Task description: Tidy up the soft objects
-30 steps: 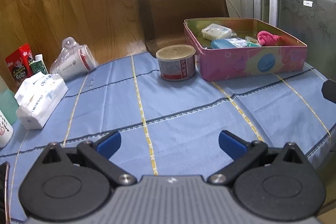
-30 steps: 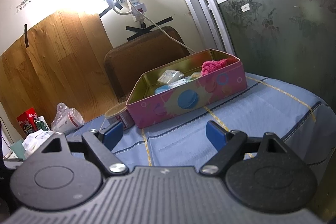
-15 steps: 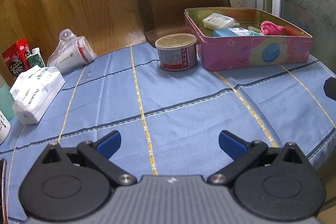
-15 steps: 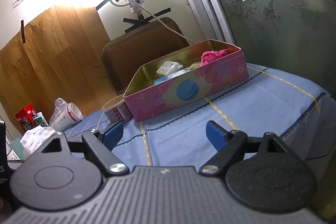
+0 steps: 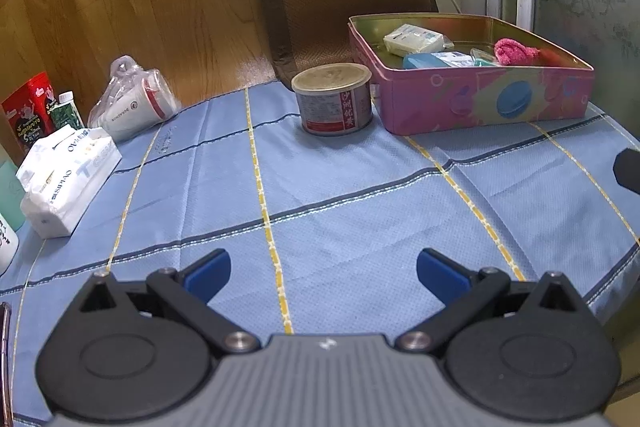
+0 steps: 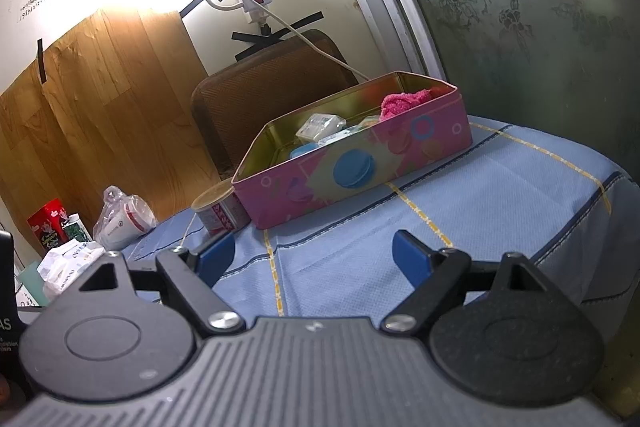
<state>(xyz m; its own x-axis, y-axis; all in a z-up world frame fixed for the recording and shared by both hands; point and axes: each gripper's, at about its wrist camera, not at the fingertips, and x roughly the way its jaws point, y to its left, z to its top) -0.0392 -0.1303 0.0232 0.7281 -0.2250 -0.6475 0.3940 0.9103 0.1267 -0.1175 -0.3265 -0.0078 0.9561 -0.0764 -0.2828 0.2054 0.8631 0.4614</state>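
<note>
- bench point(image 5: 360, 195): blue checked cloth, wood panel wall behind, near edge hidden by gripper bodies
- pink tin point(image 5: 480, 103) at far right, open; pink soft cloth point(image 5: 514, 51) inside, other contents hard to make out
- left hand-held gripper point(image 5: 323, 273) and right hand-held gripper point(image 6: 308, 255): both spread wide, nothing held
- tissue pack point(image 5: 64, 171) at far left

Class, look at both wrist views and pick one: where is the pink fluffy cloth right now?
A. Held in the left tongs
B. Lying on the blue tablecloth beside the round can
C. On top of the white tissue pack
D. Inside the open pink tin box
D: the pink fluffy cloth lies inside the open pink tin box at its far end, while both the left tongs and the right tongs are open and empty.
</note>
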